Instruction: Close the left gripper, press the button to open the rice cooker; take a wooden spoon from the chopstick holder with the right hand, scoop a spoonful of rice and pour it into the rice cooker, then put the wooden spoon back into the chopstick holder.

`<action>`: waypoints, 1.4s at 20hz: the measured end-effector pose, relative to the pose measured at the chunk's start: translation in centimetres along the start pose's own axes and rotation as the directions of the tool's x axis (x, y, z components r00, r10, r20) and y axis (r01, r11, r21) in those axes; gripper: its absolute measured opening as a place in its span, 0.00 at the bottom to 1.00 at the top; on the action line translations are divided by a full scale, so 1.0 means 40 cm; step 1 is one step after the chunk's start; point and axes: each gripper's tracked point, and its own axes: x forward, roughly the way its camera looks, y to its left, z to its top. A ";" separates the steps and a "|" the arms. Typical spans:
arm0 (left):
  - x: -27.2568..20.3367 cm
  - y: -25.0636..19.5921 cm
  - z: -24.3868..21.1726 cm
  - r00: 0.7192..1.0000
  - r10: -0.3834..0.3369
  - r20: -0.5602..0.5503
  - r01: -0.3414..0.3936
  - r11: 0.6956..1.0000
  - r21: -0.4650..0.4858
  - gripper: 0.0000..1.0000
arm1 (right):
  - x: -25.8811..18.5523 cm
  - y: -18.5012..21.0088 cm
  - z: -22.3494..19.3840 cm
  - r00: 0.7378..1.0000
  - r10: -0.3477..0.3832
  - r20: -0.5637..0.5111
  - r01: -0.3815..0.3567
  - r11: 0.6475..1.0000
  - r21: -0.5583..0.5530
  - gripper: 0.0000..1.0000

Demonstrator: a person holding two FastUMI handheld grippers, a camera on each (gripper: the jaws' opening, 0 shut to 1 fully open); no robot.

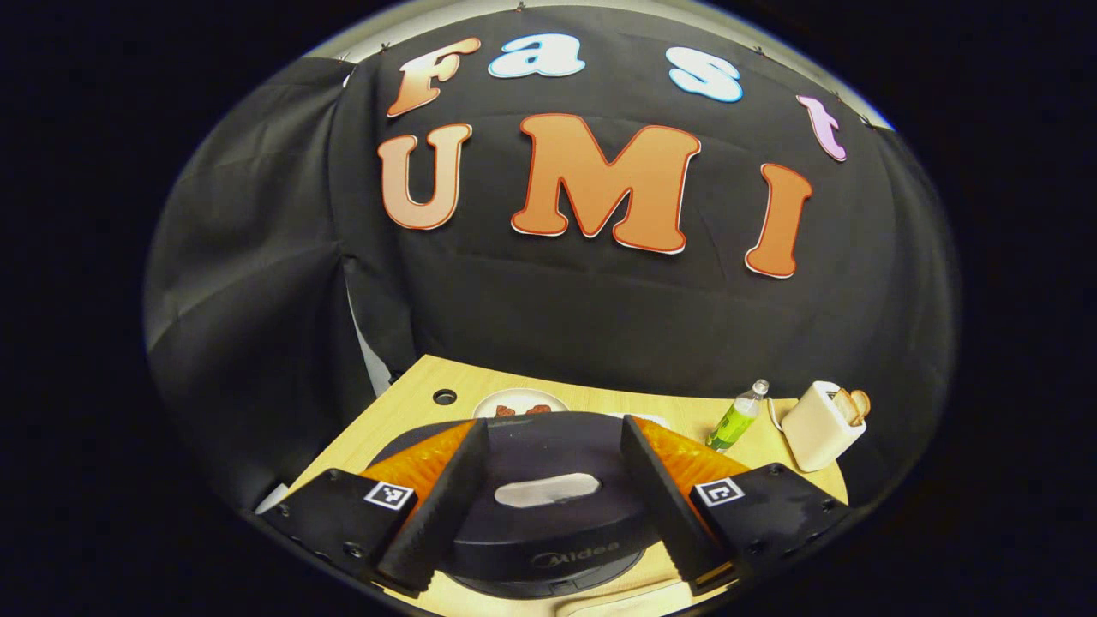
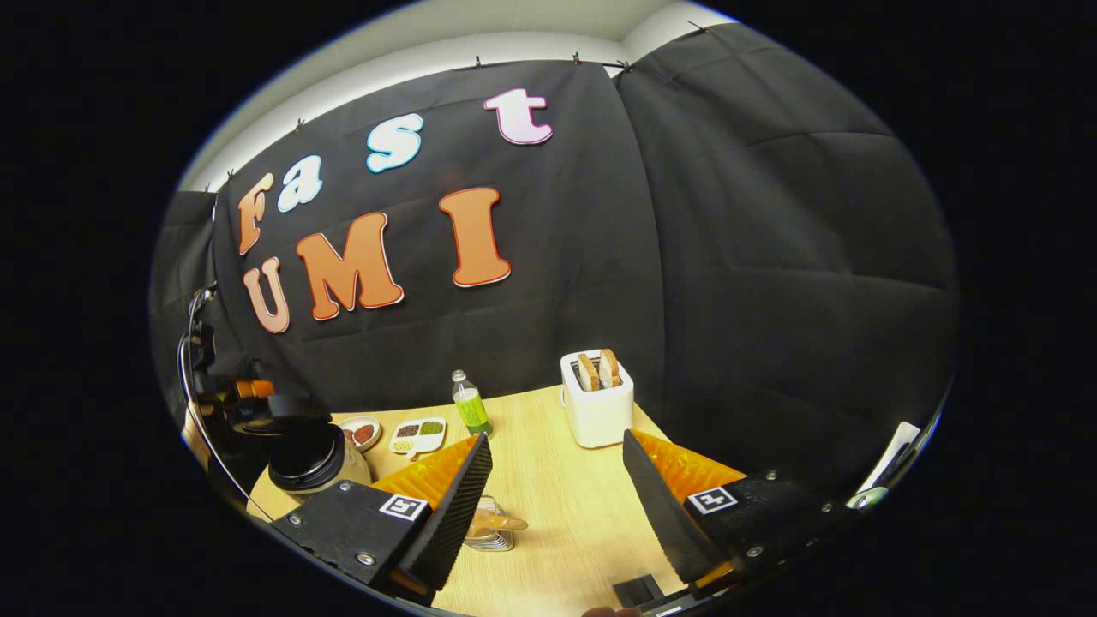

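A black rice cooker (image 1: 548, 523) with its lid down lies directly under my left gripper (image 1: 554, 424), whose fingers are spread wide over the lid, one on each side of a pale oval patch (image 1: 547, 490). In the right gripper view the same cooker (image 2: 313, 463) stands at the table's left, with the other gripper (image 2: 257, 403) above it. My right gripper (image 2: 557, 437) is open and holds nothing. It hovers over the table. A wire chopstick holder (image 2: 488, 536) with a wooden spoon (image 2: 504, 521) in it stands just right of its left finger (image 2: 450, 506).
A white toaster (image 2: 597, 398) with bread slices and a green bottle (image 2: 470, 404) stand at the back of the wooden table (image 2: 566, 514). A divided white dish (image 2: 418, 434) of grains and a small plate (image 2: 362, 433) lie near the cooker. The black cloth wall closes in the back.
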 end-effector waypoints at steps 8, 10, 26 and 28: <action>-0.038 -0.004 -0.169 0.998 0.043 -0.047 -0.040 0.998 0.047 0.99 | 0.003 -0.005 -0.045 0.999 0.016 -0.043 -0.015 1.000 0.009 0.95; -0.041 -0.004 -0.183 0.997 0.051 -0.052 -0.047 0.997 0.065 0.99 | -0.001 -0.003 -0.049 0.999 0.021 -0.047 -0.021 1.000 0.000 0.95; -0.052 0.000 -0.288 0.996 0.069 -0.057 -0.063 0.993 0.096 1.00 | -0.022 -0.038 -0.109 0.996 -0.001 -0.090 0.002 1.000 0.011 0.95; -0.050 0.001 -0.278 0.997 0.064 -0.032 -0.060 0.992 0.110 1.00 | -0.023 -0.044 -0.110 0.996 -0.007 -0.091 0.008 1.000 0.016 0.95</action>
